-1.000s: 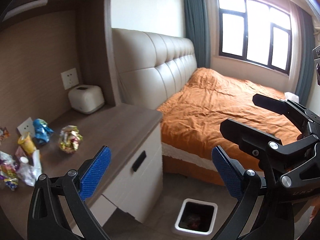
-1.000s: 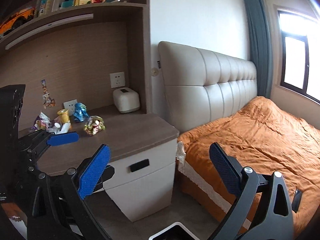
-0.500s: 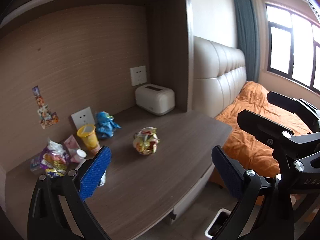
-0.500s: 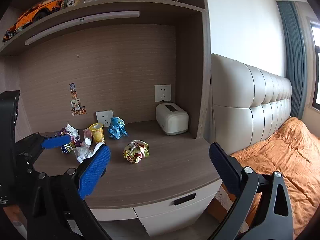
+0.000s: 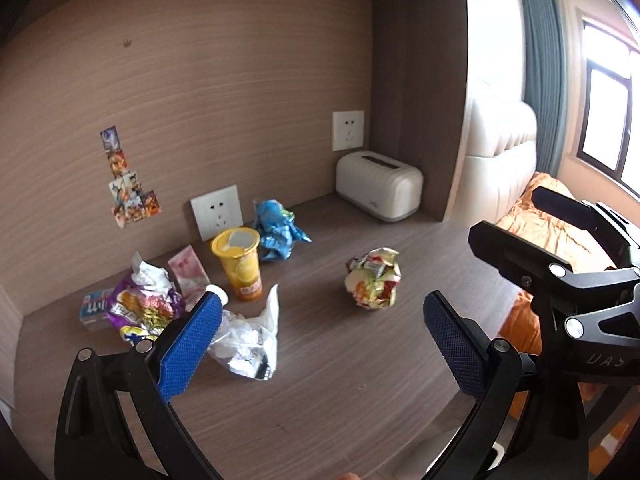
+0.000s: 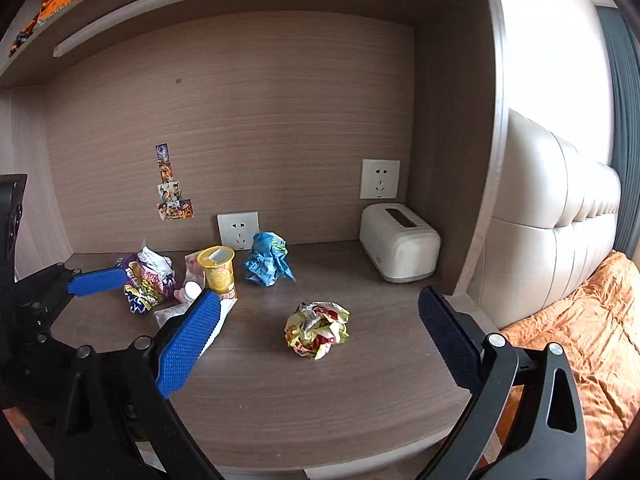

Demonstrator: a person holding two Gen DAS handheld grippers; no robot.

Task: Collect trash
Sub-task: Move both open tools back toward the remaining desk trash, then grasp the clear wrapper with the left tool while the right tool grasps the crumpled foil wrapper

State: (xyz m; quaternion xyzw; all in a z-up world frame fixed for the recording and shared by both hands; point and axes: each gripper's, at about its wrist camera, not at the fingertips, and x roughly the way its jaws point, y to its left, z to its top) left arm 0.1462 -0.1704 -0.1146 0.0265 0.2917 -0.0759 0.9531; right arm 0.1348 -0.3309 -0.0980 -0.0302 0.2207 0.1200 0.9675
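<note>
Trash lies on a wooden desk (image 5: 360,380): a crumpled colourful wrapper ball (image 5: 373,279) (image 6: 317,329), a yellow cup (image 5: 239,264) (image 6: 218,271), a crumpled blue wrapper (image 5: 277,229) (image 6: 267,258), a clear plastic wrapper (image 5: 250,336), a purple snack bag (image 5: 144,306) (image 6: 147,278) and a pink packet (image 5: 188,268). My left gripper (image 5: 322,338) is open and empty, above the desk in front of the trash. My right gripper (image 6: 320,330) is open and empty, framing the wrapper ball from nearer the desk edge.
A white toaster-shaped box (image 5: 379,185) (image 6: 398,248) stands at the desk's back right beside a side panel. Sockets (image 5: 217,211) and stickers (image 5: 128,188) are on the back wall. A bed with an orange cover (image 6: 580,340) is to the right.
Both grippers have swung left from the bed and floor bin to face the desk and moved closer to the trash. Both stay open.
</note>
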